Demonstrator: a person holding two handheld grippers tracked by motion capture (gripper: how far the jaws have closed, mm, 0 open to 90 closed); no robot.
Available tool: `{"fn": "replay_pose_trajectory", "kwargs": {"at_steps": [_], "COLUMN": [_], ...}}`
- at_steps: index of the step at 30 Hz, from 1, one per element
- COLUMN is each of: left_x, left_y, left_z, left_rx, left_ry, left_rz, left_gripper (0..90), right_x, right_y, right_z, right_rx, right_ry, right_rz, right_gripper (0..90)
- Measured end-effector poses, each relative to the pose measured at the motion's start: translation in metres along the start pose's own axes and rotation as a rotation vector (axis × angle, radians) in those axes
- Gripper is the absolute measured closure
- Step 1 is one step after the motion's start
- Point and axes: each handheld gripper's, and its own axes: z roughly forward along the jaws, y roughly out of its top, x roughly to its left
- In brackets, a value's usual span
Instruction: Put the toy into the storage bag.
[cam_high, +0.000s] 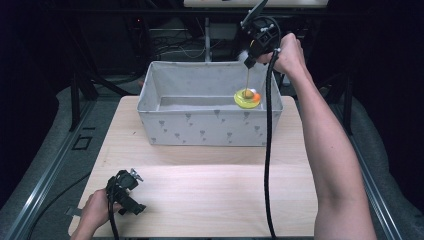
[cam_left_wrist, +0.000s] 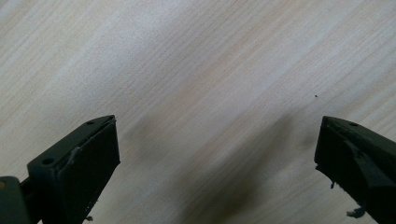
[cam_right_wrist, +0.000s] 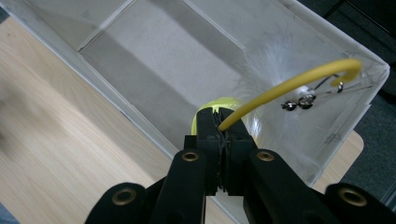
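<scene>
while held above the bin: right gripper (cam_high: 248, 61) fingers pinch a thin yellow rod (cam_right_wrist: 285, 87)
rod: hangs straight down in the high view, curved end with small metal bits in the right gripper view
toy (cam_high: 247, 98): yellow ring with orange piece, inside the grey fabric bin (cam_high: 210, 131), right end
left gripper (cam_high: 134, 176): low on the desk (cam_high: 210, 190), fingers spread wide, nothing between
bin: far half of desk

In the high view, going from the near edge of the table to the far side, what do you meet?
left gripper held in a hand → bare wooden tabletop → grey fabric bin → yellow toy inside it → right gripper above the bin
</scene>
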Motion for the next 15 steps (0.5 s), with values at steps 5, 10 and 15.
{"fn": "replay_pose_trajectory", "kwargs": {"at_steps": [5,10,15], "left_x": [-0.001,-0.001,-0.001], "left_y": [0.0,0.0,0.0], "left_z": [0.001,0.0,0.0], "left_rx": [0.002,0.001,0.003], "left_ry": [-0.003,-0.003,-0.002], "left_rz": [0.002,0.001,0.007], "left_gripper": [0.2,0.2,0.1], "right_x": [0.0,-0.002,-0.007], "right_y": [-0.001,-0.004,-0.011], "right_z": [0.01,0.018,0.026], "right_rx": [0.016,0.042,0.059], "right_ry": [0.001,-0.005,-0.015], "right_rz": [0.001,-0.001,0.0], "right_gripper": [88.4,88.4,88.4]}}
